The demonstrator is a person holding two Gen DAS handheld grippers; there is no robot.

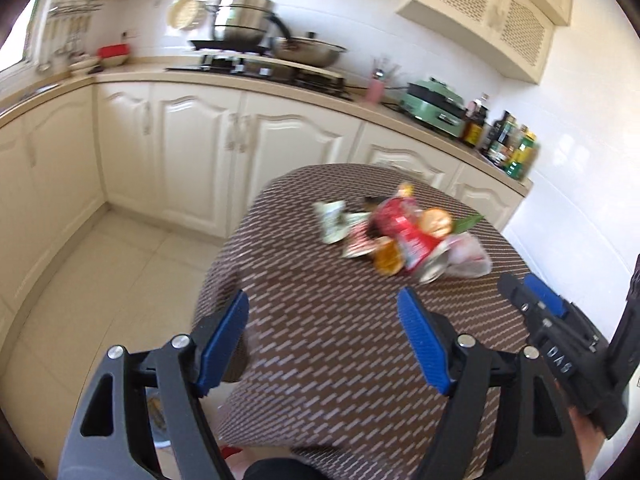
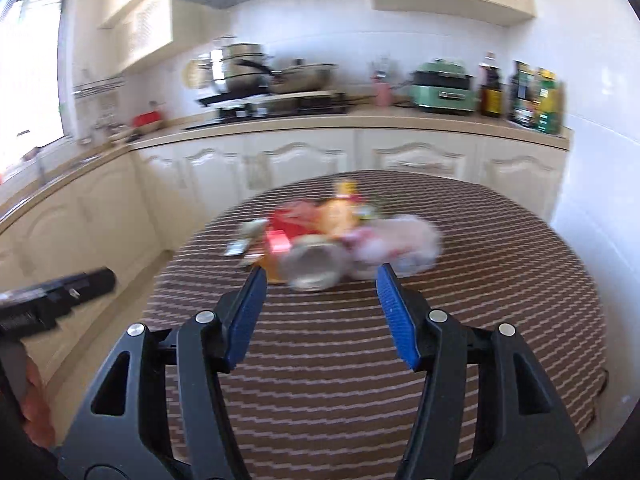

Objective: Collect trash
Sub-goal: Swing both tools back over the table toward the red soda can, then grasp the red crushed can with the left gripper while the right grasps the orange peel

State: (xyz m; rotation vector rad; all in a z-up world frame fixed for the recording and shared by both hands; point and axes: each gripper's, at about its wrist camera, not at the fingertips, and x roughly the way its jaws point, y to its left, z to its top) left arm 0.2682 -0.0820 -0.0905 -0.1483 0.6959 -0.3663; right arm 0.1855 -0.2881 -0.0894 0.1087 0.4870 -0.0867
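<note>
**Two empty grippers above the trash table**

A round table [image 1: 320,340] with a brown striped cloth stands in a kitchen. A pile of trash [image 1: 400,232] lies on the table, on the far side of the cloth, toward the counter. In the pile there is a crushed red can [image 1: 404,228], a crumpled white wrapper [image 1: 332,220], an orange round thing [image 1: 436,220] and a thin clear bag [image 1: 468,256]. The pile looks blurry in both views.

The left gripper [image 1: 324,336] hangs over the near edge of the table. Its blue fingers [image 1: 224,340] are spread wide with nothing between them. It is well apart from the trash.

The right gripper [image 2: 322,312] is over the table too, nearer to the pile. Its blue fingers [image 2: 394,316] are spread with nothing between them. The tips look near the pile but do not touch it.

Behind the table runs a counter [image 1: 248,80] with cream cupboards [image 1: 192,148] under it. On the counter are steel pots [image 1: 240,20], a green cooker [image 1: 436,104] and dark bottles [image 1: 508,140].
</note>
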